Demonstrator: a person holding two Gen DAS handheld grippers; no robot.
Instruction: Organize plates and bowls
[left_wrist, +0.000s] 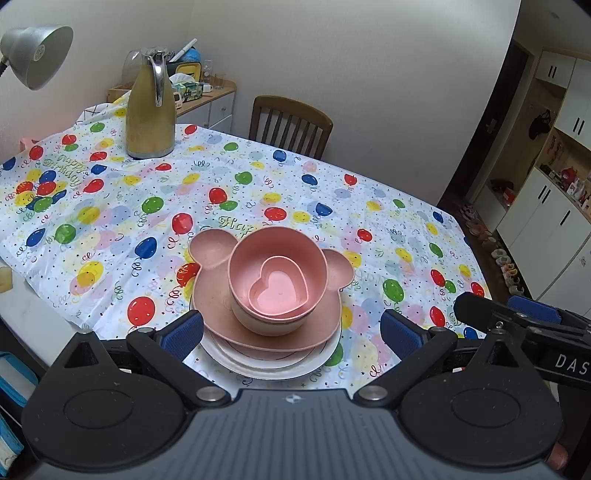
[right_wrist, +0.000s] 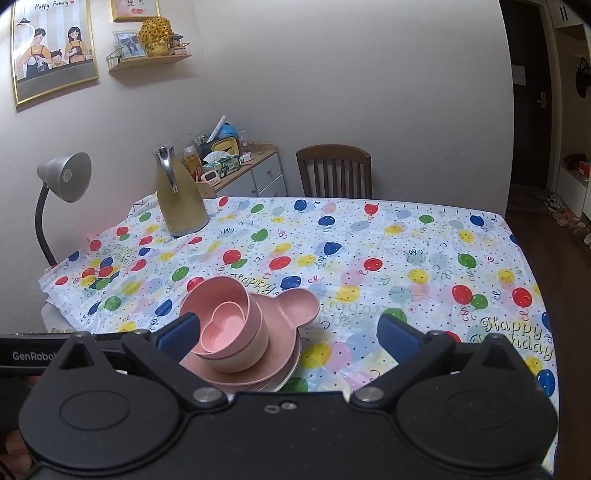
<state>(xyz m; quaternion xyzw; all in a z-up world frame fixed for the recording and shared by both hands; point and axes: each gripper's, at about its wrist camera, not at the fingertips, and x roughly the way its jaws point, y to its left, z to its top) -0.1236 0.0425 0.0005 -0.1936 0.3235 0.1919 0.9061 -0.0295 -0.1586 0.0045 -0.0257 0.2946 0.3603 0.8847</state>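
One stack stands on the table near its front edge. A white plate (left_wrist: 321, 363) lies at the bottom, a pink bear-shaped plate (left_wrist: 210, 295) on it, then a pink round bowl (left_wrist: 243, 273) holding a pink heart-shaped bowl (left_wrist: 279, 291). My left gripper (left_wrist: 291, 332) is open, its blue pads either side of the stack, touching nothing. My right gripper (right_wrist: 288, 334) is open and empty to the right of the stack, where the bear plate (right_wrist: 295, 306), round bowl (right_wrist: 218, 295) and heart bowl (right_wrist: 223, 326) show. It also shows in the left wrist view at far right.
A balloon-print cloth (left_wrist: 258, 184) covers the table. A gold thermos jug (left_wrist: 149, 110) stands at the far left; it also shows in the right wrist view (right_wrist: 179, 199). A grey desk lamp (right_wrist: 64, 177) stands at the left edge. A wooden chair (left_wrist: 291, 125) is behind the table.
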